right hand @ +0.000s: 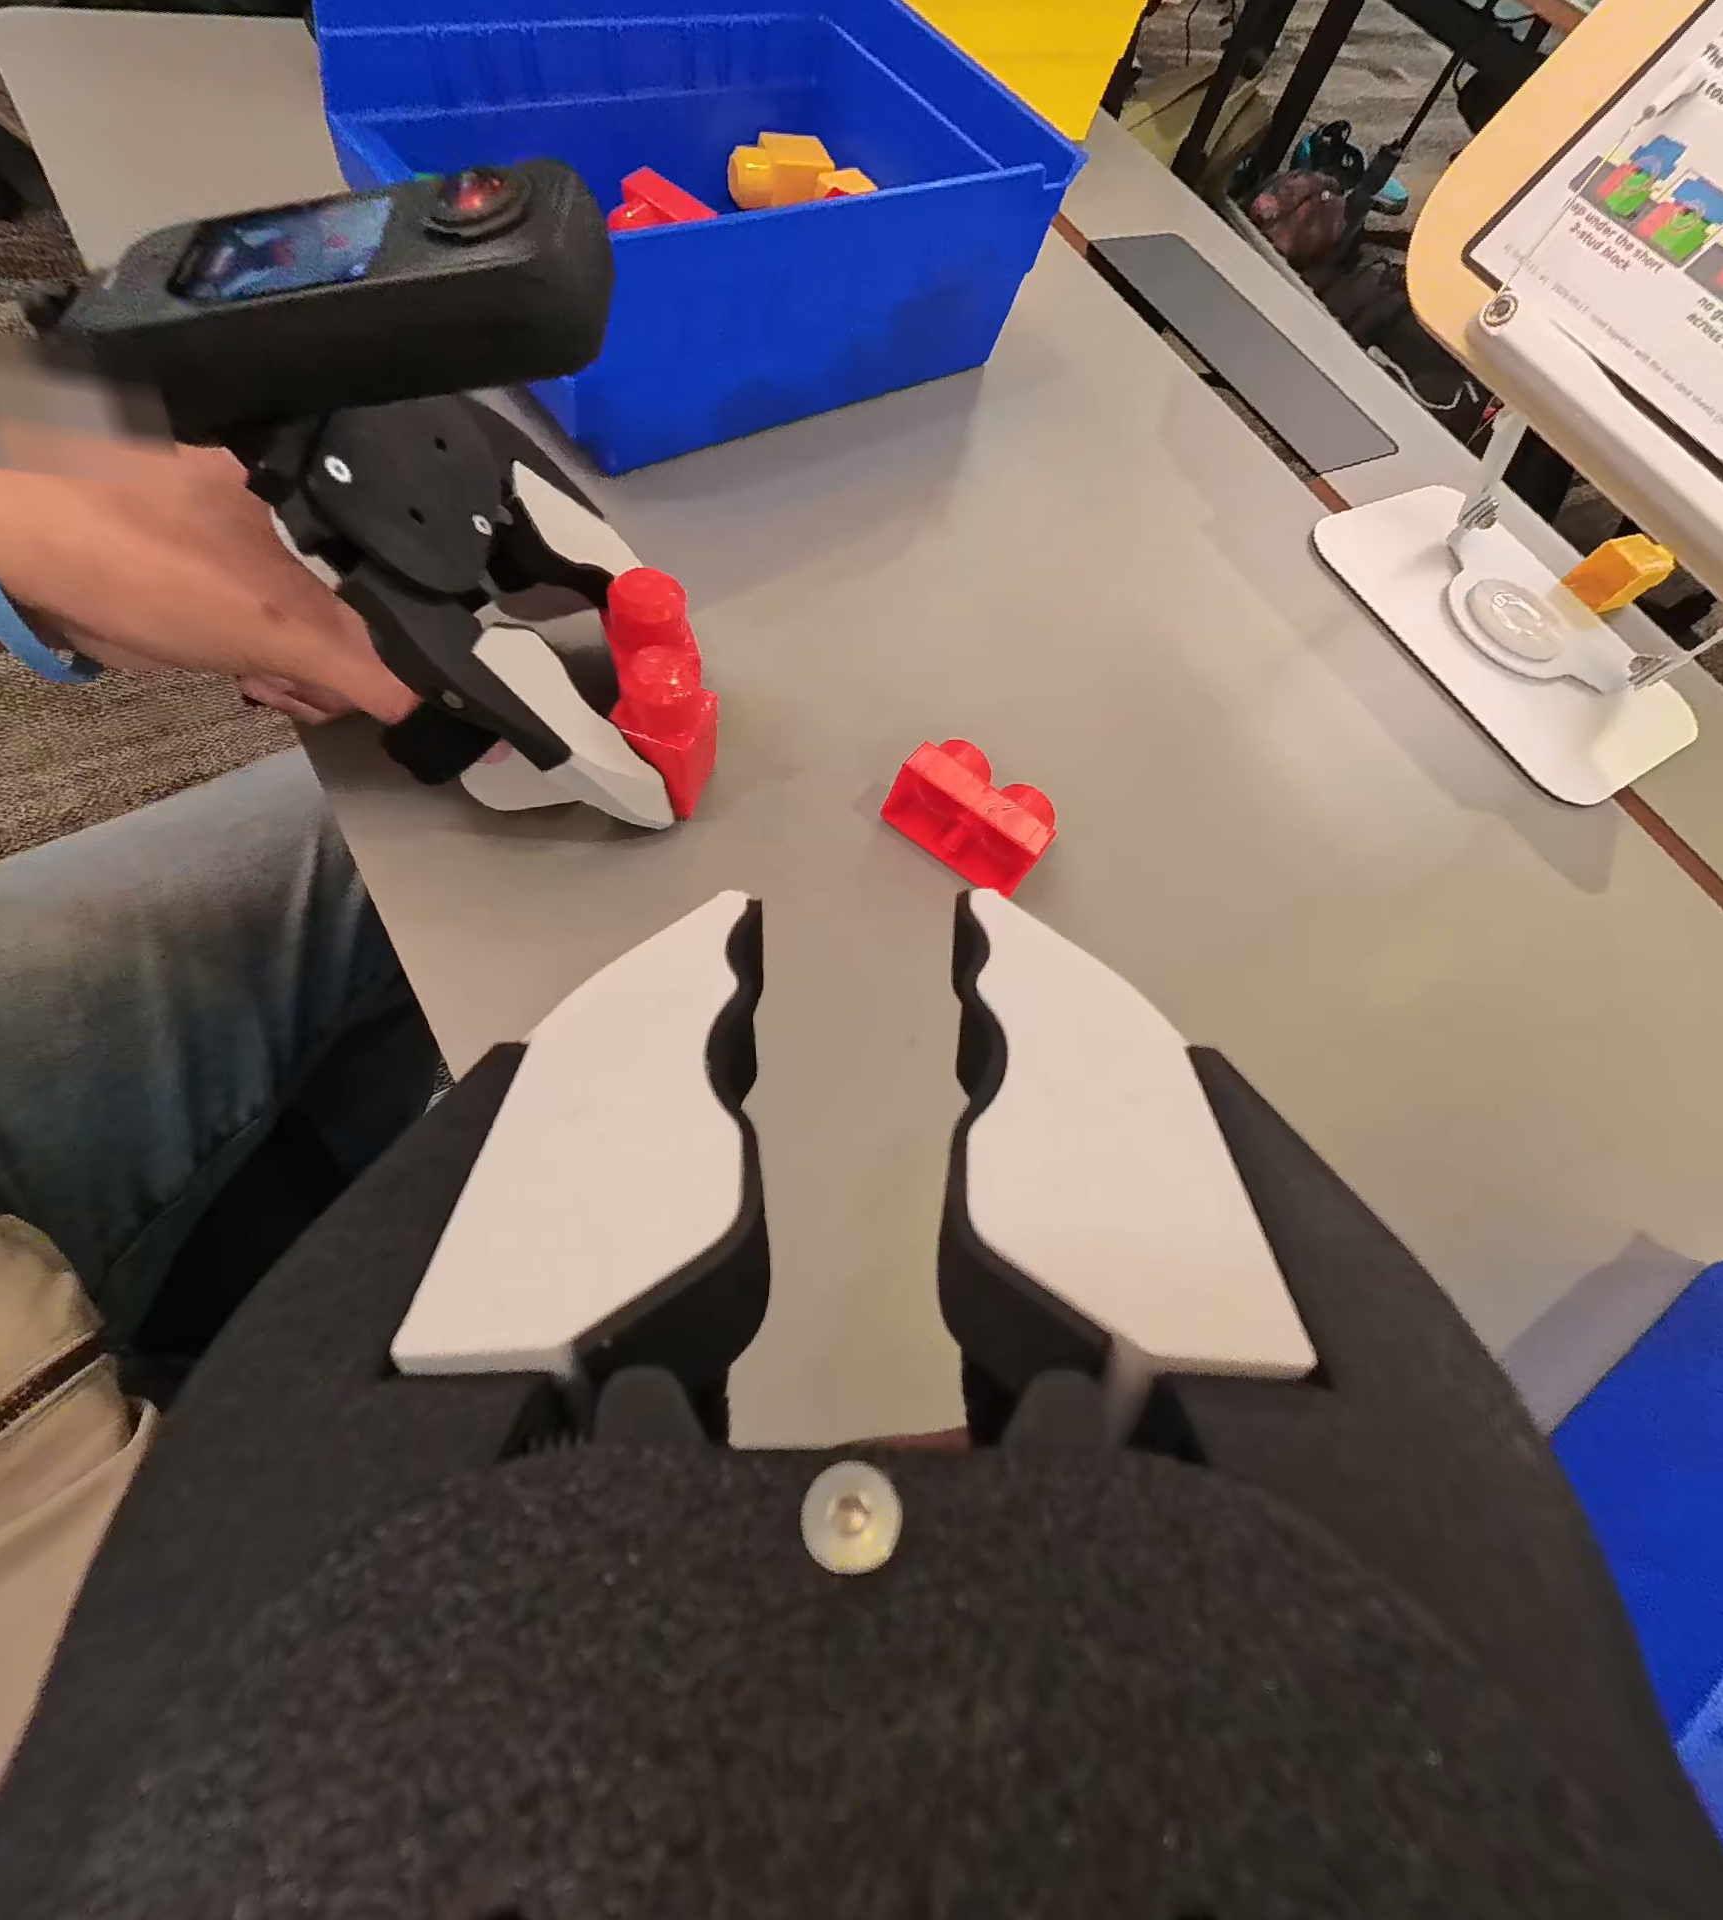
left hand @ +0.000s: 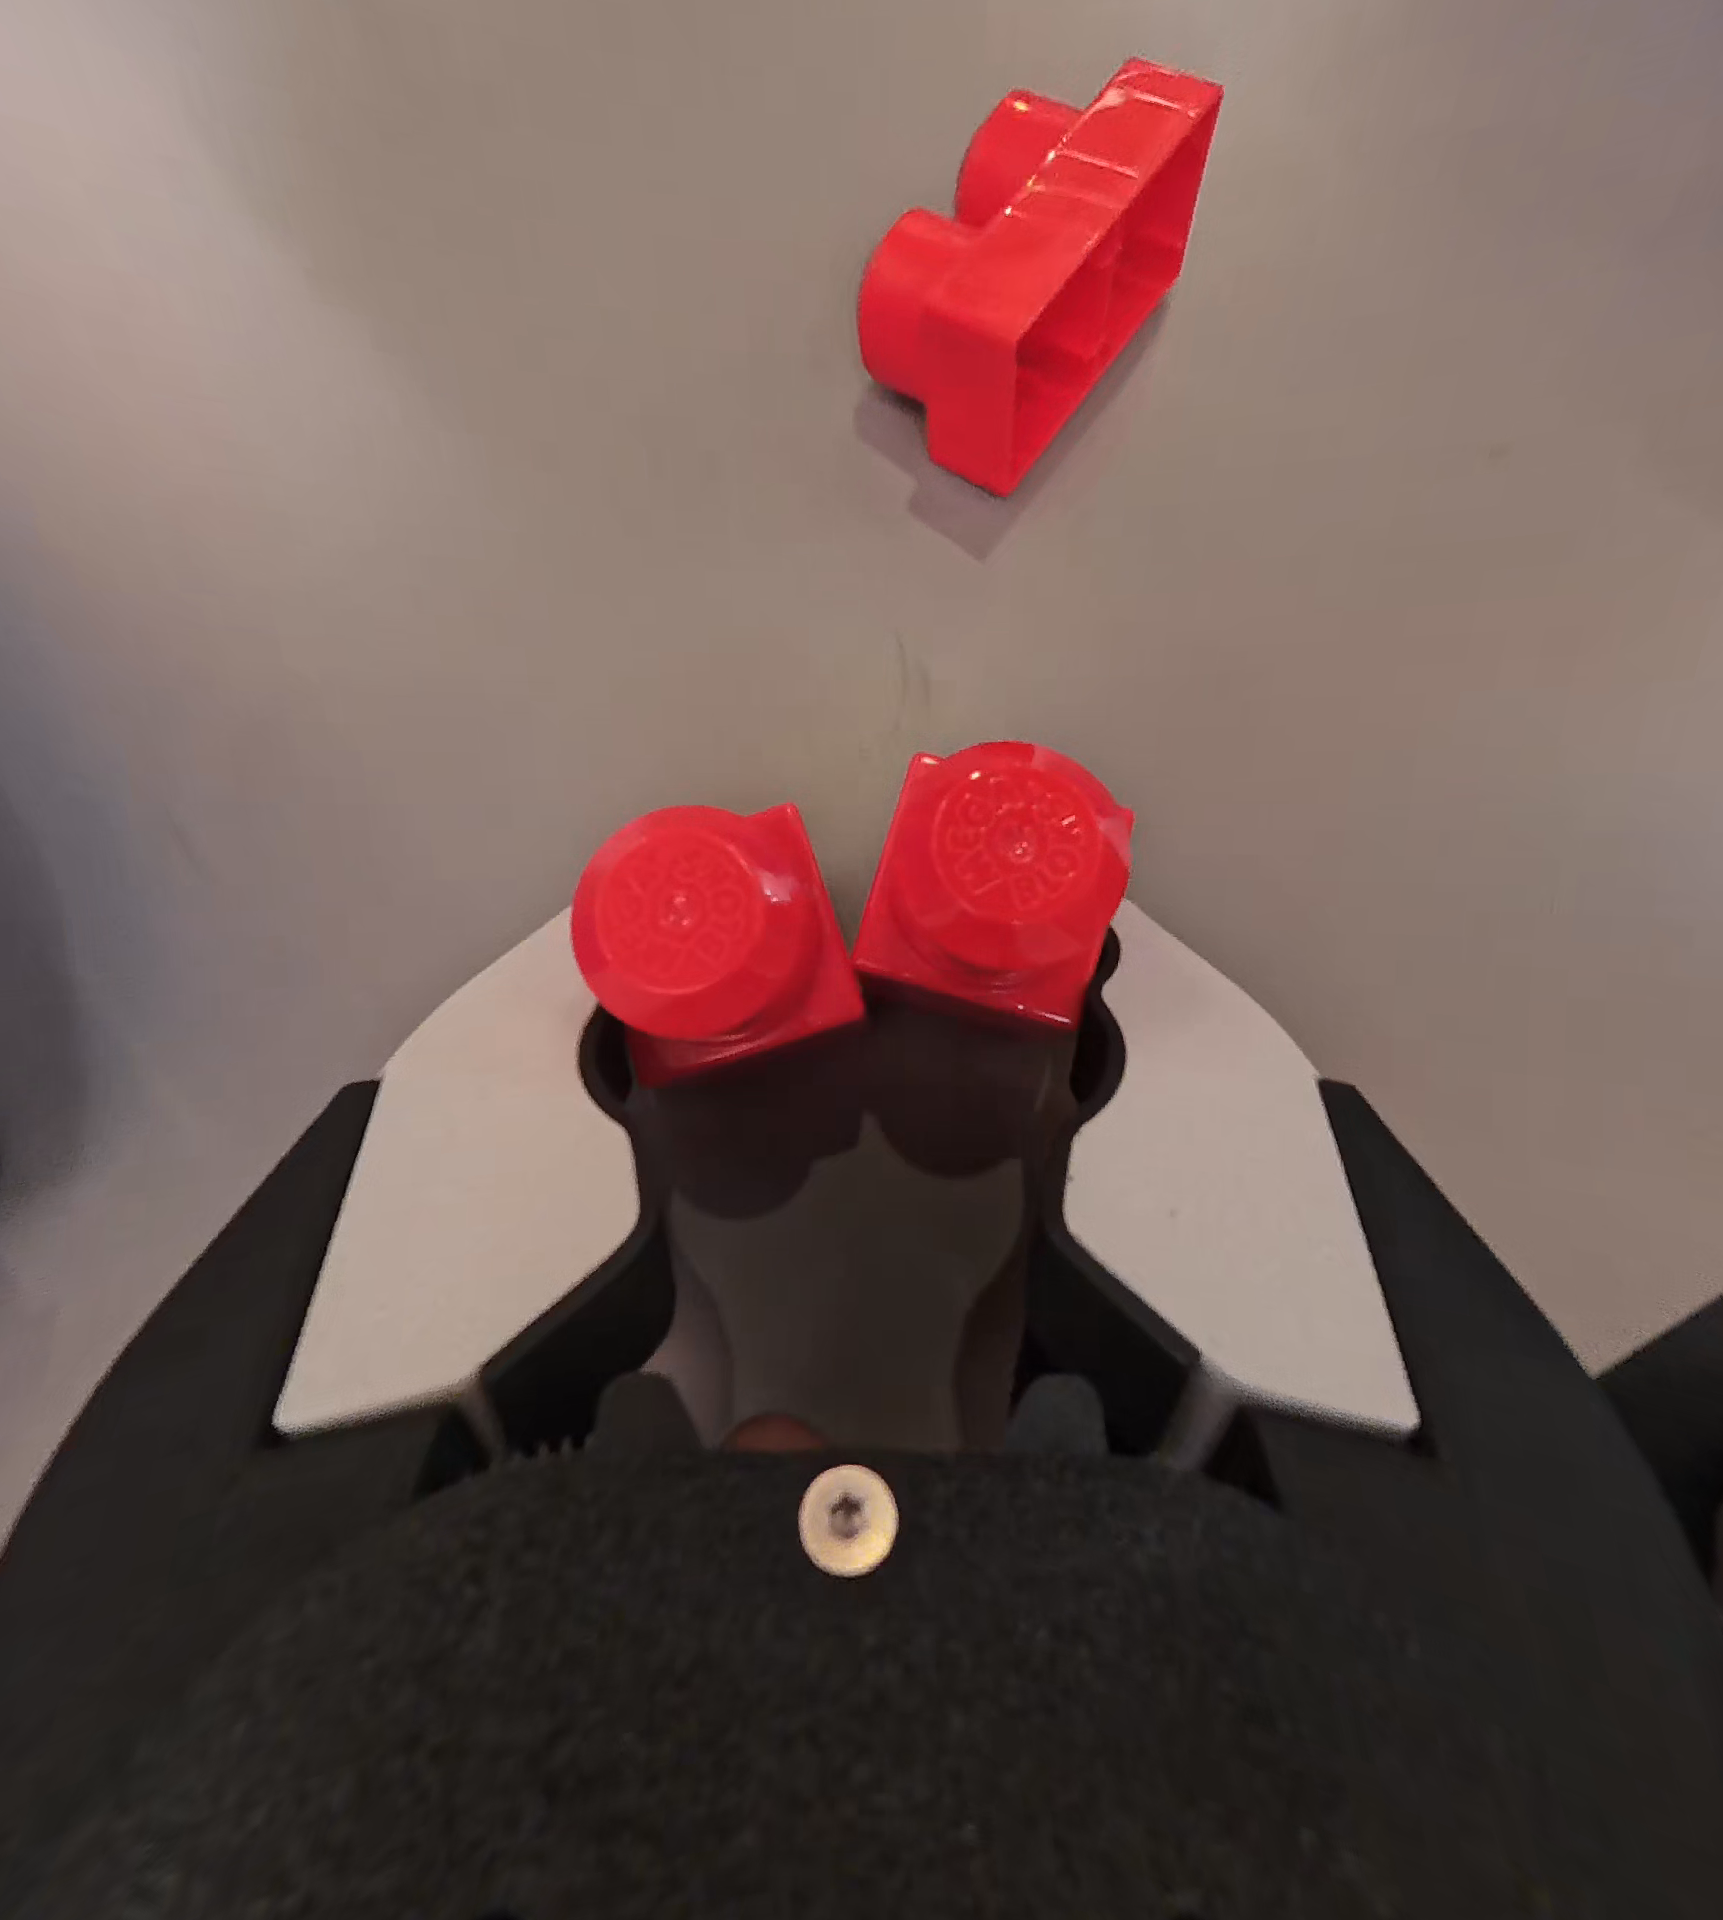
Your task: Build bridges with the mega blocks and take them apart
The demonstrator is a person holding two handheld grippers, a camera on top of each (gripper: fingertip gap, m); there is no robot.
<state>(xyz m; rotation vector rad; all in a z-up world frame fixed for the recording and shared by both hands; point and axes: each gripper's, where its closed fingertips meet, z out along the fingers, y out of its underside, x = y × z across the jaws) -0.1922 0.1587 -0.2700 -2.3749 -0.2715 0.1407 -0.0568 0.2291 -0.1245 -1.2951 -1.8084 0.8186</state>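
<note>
My left gripper (left hand: 852, 977) is shut on two red single-stud blocks (left hand: 722, 935) held side by side, their studs facing the camera. In the right wrist view this gripper (right hand: 644, 707) points down at the grey table (right hand: 1200, 675) with the red blocks (right hand: 670, 717) on or just above it. A red two-stud block (left hand: 1033, 281) lies on its side on the table beyond them. In the right wrist view this block (right hand: 966, 816) sits just past my right gripper's (right hand: 859, 914) right fingertip. My right gripper is open, empty and above the table.
A blue bin (right hand: 784, 301) at the back holds red and yellow blocks. An instruction sheet (right hand: 1667, 208) on a white stand (right hand: 1408, 561) is at the right, with a yellow block (right hand: 1615, 571) on it. Another blue bin (right hand: 1709, 1455) is at the lower right. A person's leg (right hand: 109, 1039) is by the table's left edge.
</note>
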